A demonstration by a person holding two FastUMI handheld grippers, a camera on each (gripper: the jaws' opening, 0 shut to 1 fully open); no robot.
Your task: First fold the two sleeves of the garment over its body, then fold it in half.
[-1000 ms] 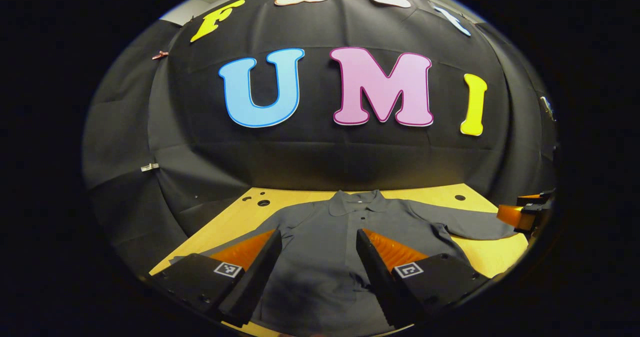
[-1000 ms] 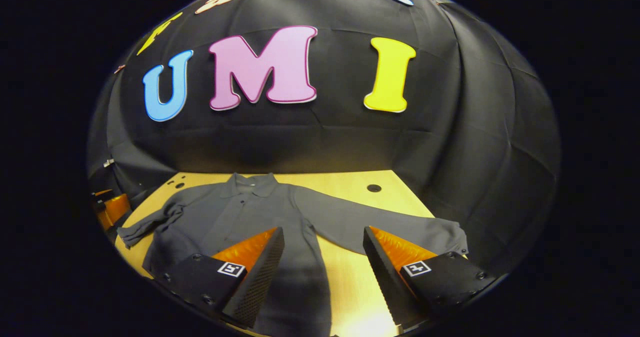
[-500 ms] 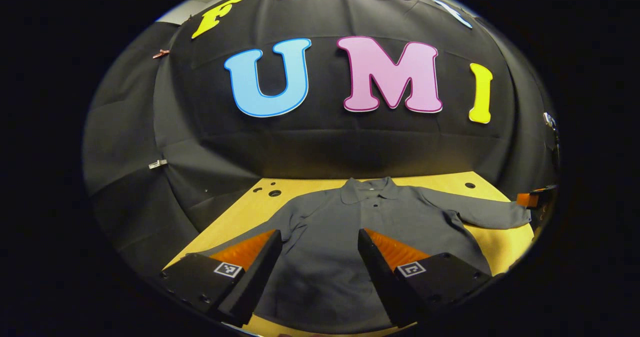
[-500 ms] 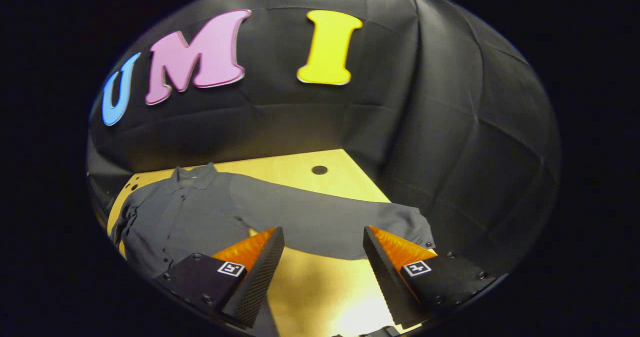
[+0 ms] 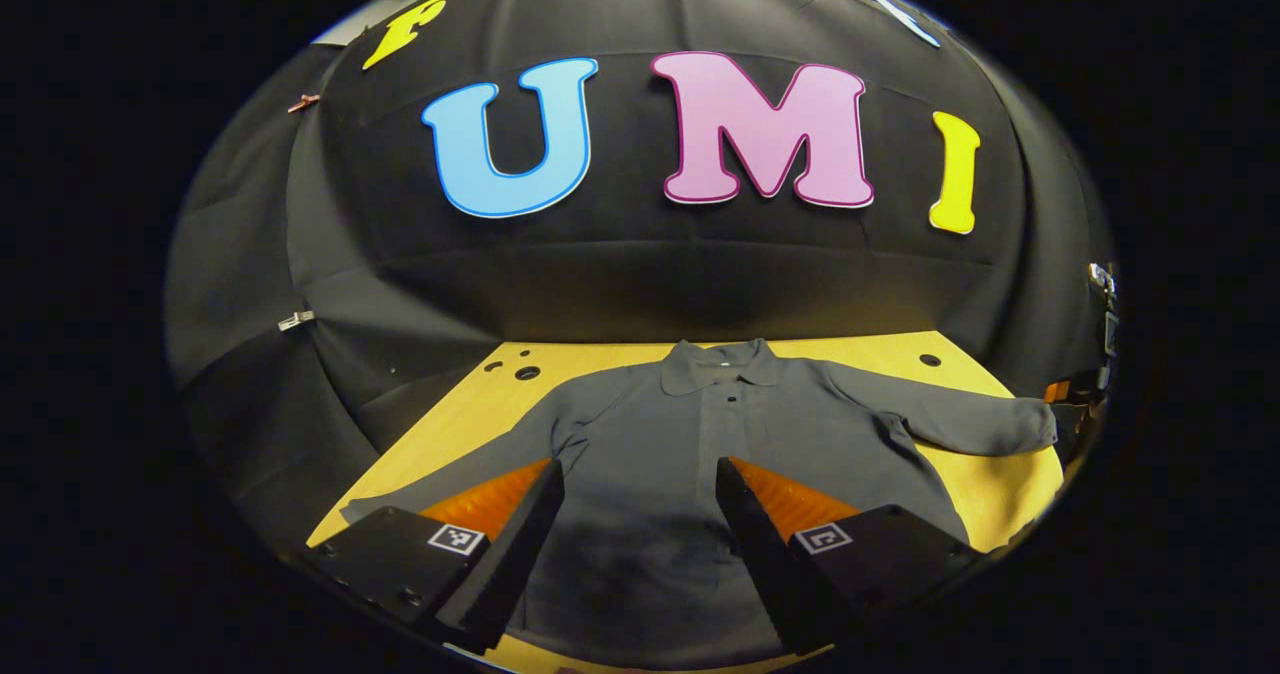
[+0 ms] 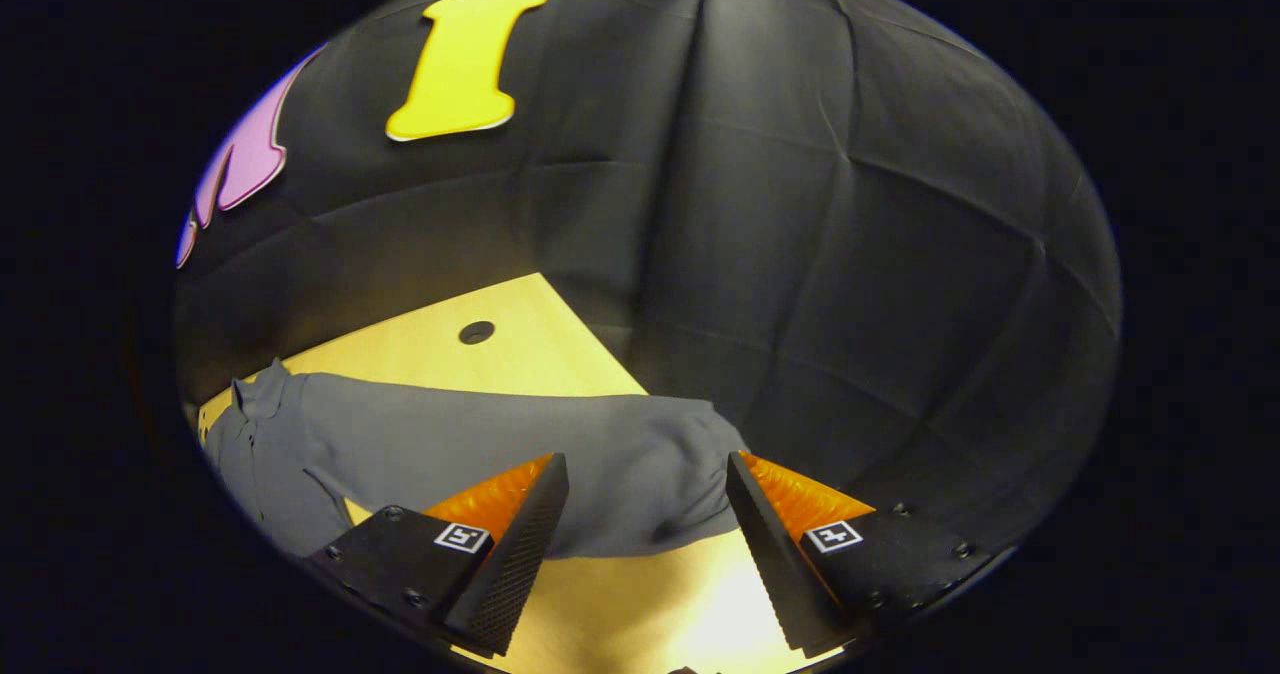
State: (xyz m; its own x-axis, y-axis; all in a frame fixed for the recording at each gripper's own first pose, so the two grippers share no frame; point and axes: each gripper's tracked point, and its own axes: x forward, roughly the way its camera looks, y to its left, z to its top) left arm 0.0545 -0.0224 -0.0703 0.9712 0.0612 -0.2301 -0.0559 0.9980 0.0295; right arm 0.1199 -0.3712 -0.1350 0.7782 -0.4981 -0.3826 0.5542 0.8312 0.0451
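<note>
Plain dark grey garment [image 5: 690,454] on a yellow wooden table [image 5: 470,424] dotted with small black holes [image 6: 476,332]

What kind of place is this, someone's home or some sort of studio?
Most likely a recording booth, not a home: black cloth hangs as the wall behind a bare wooden table drilled with holes. A grey shirt lies spread out on it, and the open left gripper hovers above.
</note>
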